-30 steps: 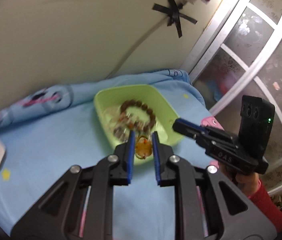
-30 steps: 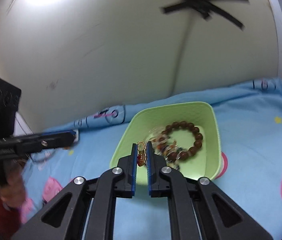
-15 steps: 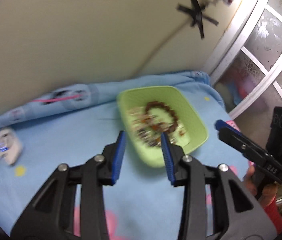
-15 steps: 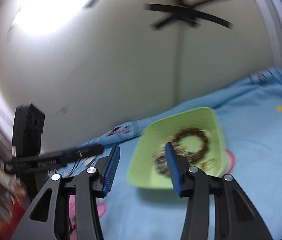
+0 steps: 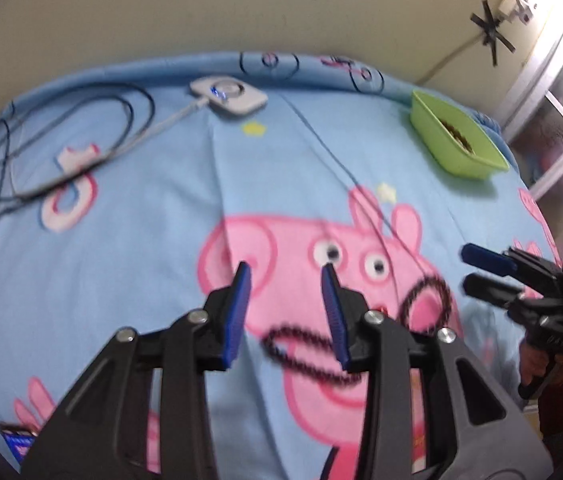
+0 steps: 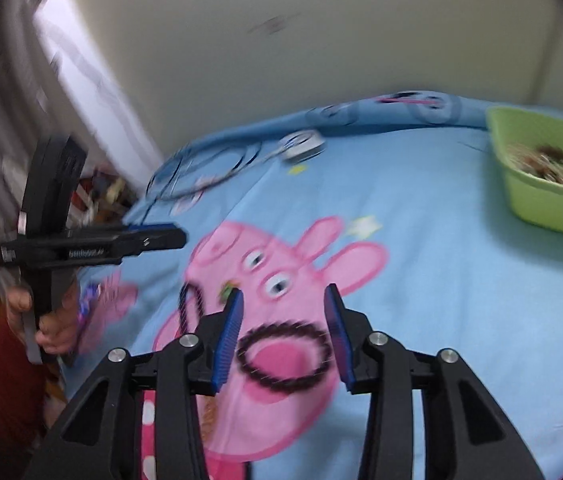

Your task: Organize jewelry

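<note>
- Dark bead strand (image 6: 283, 360): loop lying on the pink pig print of the blue bedsheet (image 5: 141, 208), just beyond the right tool (image 6: 283, 334), jaws apart, empty.
- Same strand in the left view, blurred, below the left tool (image 5: 286, 308), jaws apart, empty.
- Green tray (image 5: 433, 136): at 2 o'clock, holding beaded jewelry.
- White charger puck (image 5: 228, 96): at 12 o'clock, cable attached.

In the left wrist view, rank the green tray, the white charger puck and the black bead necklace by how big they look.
1. black bead necklace, nearest the camera, so unsure
2. green tray
3. white charger puck
</note>
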Demonstrator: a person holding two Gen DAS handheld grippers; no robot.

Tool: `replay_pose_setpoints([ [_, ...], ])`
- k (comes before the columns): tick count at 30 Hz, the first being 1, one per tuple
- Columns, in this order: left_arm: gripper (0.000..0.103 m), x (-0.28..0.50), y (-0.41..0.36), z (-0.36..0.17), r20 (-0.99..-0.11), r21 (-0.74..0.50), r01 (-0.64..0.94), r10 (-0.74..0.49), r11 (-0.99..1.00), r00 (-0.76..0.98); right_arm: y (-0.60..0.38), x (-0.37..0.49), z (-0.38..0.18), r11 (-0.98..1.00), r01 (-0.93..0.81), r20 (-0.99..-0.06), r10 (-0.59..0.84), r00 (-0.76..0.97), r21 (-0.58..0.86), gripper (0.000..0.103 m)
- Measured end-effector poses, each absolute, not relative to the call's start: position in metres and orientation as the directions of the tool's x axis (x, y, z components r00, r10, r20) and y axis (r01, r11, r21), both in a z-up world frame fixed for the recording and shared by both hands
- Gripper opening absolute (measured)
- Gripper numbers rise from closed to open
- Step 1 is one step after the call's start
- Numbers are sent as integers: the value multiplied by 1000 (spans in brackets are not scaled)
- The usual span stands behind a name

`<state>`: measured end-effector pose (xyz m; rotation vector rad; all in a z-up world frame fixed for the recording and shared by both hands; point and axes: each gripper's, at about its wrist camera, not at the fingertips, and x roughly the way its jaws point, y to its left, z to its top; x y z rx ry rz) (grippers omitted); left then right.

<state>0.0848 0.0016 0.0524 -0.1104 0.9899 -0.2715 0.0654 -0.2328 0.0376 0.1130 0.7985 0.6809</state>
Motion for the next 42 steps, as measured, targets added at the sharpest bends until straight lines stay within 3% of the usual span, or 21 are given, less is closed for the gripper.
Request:
replay_pose_setpoints([
  [4, 34, 82, -4, 48, -801, -230, 215, -310, 949, 512, -189, 53, 32, 765, -597, -679, 574, 458, 243, 8],
  [11, 34, 76, -6, 49, -780, -254, 248, -350, 935, 519, -145, 57, 13, 759, -636, -746, 501, 438, 136, 8],
  [14, 34, 75, -9, 48, -780, -247, 260, -351, 933, 518, -146, 65, 3, 766, -630, -751, 490, 443, 127, 0],
  [22, 34, 75, -47, 34, -806, -159, 351, -327, 923, 494, -184, 72, 3, 818, -548, -737, 478, 478, 175, 0],
  [26, 34, 80, -56, 16, -833, -76, 336, -245, 939, 495, -193, 73, 3, 820, -533, -730, 493, 473, 208, 0],
  [28, 34, 80, -53, 11, -832, -84, 327, -247, 941, 497, -192, 73, 3, 820, -536, -731, 489, 476, 200, 0],
  [29, 30, 79, -52, 11, -827, -80, 326, -246, 942, 506, -193, 72, 4, 818, -539, -728, 494, 476, 202, 0],
  [30, 15, 79, -52, 11, -826, -72, 323, -238, 944, 511, -195, 72, 5, 813, -540, -719, 507, 475, 217, 0],
  [37, 15, 88, -52, 29, -811, -150, 323, -303, 934, 500, -222, 84, 18, 782, -501, -654, 603, 458, 371, 0],
  [42, 15, 110, -79, 59, -780, -205, 373, -381, 905, 496, -273, 97, 41, 824, -421, -602, 566, 563, 380, 0],
])
